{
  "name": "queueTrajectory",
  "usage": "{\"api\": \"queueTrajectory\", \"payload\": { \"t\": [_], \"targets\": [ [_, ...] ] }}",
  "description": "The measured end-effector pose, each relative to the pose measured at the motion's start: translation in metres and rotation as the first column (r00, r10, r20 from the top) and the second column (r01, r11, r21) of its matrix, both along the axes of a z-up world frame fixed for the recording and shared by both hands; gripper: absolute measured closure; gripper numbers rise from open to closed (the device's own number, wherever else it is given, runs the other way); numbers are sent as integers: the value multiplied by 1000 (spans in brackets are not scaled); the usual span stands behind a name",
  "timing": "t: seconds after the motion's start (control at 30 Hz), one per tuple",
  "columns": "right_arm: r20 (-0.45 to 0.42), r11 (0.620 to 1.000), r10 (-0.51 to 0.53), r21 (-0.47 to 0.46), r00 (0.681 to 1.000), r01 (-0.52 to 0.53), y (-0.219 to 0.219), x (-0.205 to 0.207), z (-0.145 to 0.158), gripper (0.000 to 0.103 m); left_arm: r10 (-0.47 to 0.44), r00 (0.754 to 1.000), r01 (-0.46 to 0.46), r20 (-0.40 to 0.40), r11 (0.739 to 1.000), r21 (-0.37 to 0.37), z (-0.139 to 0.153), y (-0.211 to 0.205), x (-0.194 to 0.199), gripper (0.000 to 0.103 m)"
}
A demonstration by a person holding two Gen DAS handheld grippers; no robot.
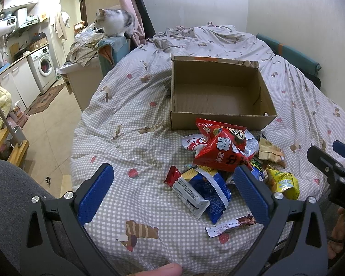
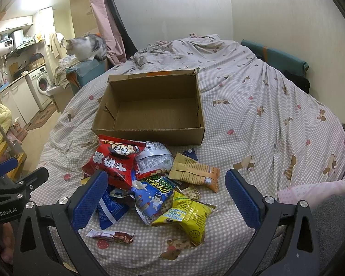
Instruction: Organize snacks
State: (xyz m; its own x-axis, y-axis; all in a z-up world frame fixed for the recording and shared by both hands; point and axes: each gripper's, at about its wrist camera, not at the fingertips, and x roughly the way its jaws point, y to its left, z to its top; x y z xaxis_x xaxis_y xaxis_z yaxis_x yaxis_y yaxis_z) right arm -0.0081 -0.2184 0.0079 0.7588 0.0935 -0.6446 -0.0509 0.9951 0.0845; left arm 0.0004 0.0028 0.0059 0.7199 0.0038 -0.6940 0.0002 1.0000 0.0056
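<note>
Since nothing lies in it yet, the box [image 2: 149, 105] on the bed [image 2: 264, 115] is judged to be where the snacks go: it sits open-topped, its near wall facing the pile so a packet needs only lifting over that low edge. Bare checked sheet lies to both sides of the box and to the right of the pile, giving either arm room to swing; the bed's left edge drops to the floor, so packets nudged that way could slide off.

Just before the near wall, the snack pile [image 2: 154, 181] is heaped loosely, packets overlapping. On top the red bag [image 2: 113, 161] leans toward the box, with a silver bag [image 2: 153, 161] beside it. A blue bag [image 2: 153, 197] and a yellow bag [image 2: 188, 216] lie nearer, and a tan packet [image 2: 195, 170] to the right. One thin wrapper [image 2: 110, 234] lies apart, nearest the person.

Both tools hover short of the pile. The left gripper [image 1: 174, 193] is spread wide, empty; the right gripper [image 2: 165, 200] likewise gapes, grasping nothing.
</note>
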Motion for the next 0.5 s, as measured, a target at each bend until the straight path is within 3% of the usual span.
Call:
{"api": "queueTrajectory", "payload": {
  "t": [0.5],
  "targets": [
    [0,1000,-3,0,1000,3,1,0,0,0,7,1000,-7,3,1000,4,-1,3,0,0]
  ]
}}
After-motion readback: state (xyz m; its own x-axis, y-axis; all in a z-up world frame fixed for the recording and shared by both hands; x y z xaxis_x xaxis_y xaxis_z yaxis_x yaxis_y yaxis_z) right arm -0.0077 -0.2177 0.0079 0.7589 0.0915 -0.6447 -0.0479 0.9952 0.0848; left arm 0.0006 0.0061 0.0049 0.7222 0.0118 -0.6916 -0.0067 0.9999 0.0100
